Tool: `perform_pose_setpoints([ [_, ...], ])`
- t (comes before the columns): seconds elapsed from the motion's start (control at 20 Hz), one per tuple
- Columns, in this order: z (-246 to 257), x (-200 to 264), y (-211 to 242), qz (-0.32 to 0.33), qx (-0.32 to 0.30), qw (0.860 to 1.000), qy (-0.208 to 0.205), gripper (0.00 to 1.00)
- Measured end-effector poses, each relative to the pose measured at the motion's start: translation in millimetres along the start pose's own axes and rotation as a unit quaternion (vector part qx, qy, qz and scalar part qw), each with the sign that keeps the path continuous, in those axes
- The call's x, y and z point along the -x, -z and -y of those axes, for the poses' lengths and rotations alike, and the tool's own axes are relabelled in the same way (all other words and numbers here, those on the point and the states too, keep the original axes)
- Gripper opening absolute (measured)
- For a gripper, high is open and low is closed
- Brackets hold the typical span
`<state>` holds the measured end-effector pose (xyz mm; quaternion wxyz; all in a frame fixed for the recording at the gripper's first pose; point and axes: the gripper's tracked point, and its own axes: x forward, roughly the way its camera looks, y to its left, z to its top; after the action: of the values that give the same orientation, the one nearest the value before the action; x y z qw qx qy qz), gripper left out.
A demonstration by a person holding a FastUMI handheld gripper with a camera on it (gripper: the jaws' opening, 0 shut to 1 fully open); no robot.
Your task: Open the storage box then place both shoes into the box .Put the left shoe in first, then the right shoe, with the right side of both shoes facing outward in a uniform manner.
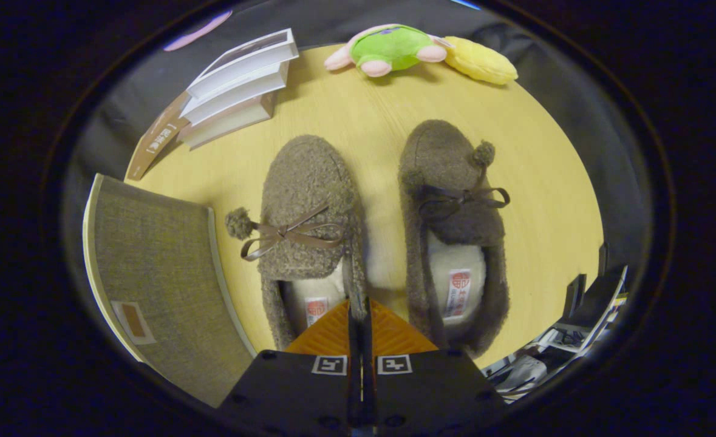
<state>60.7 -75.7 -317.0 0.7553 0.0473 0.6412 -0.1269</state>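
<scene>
My tongs are closed, fingers together with just a thin slit between them, gripping nothing. The tips sit over the inner edge of the left shoe's opening, near its heel end.

Both shoes lie flat on the wooden bench, side by side, toes pointing away from me, a narrow strip of bench between them. Brown fuzzy slippers, pale fleece lining, a brown ribbon bow across each, and a pompom on each outer side. The right shoe sits just right of my fingers and reaches a bit farther away.

Labels: each insole has a small white tag with a red round logo and red text under it; too small to make out.

The storage box is near left, just beside the left shoe, grey woven-fabric top with pale trim, lid looks shut. It has a small tan rectangular patch in a pale frame near my end; no writing I can make out.

Far left: stack of white books on a brown sheet with white print, unreadable. Far edge: green-and-pink plush toy touching a yellow plush. Near right, off the bench: dark clutter, unclear.
</scene>
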Motion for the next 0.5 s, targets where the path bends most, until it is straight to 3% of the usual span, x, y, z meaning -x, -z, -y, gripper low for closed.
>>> perform_pose_setpoints([
  [0.5, -1.0, 22.2, 7.4, 0.028, 0.024, 0.998, 0.050, 0.04],
])
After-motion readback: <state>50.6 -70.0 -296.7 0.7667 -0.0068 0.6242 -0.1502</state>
